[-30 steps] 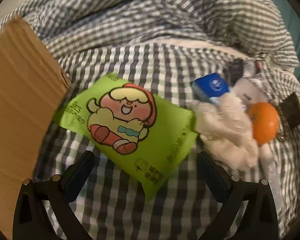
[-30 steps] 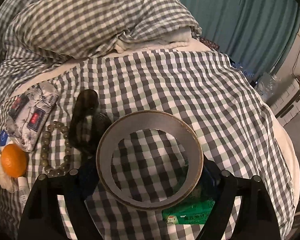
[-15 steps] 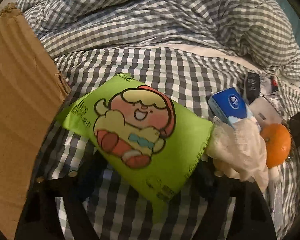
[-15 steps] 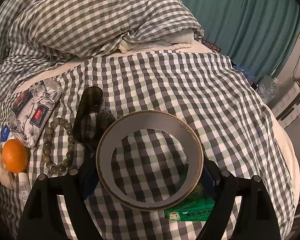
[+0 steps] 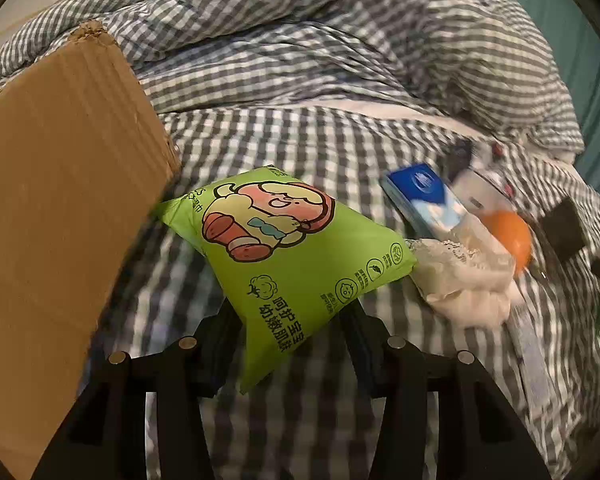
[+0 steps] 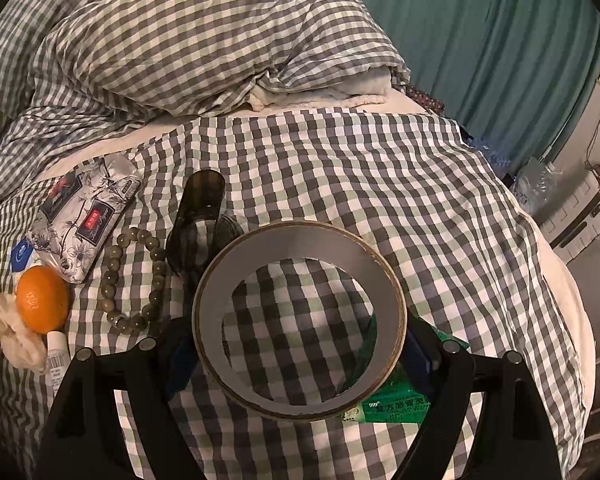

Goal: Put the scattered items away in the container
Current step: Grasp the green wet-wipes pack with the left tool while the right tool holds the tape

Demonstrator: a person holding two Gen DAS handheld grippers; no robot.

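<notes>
1. Left gripper (image 5: 290, 328), jaws just closing in, pinches the lower corner of the green wipes pack (image 5: 288, 248) above the checked bedspread (image 5: 340, 152).
2. Cardboard box (image 5: 60, 208) stands just left of the pack; its inside is out of sight.
3. Right gripper (image 6: 300, 344) grips the tape roll (image 6: 298, 280) across its width.
4. Orange (image 6: 42, 298) and bead bracelet (image 6: 134, 276) lie scattered on the bed.

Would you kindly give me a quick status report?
Left gripper just closed on green packet. Right gripper holds tape roll. Cardboard box close left; nothing between.
</notes>
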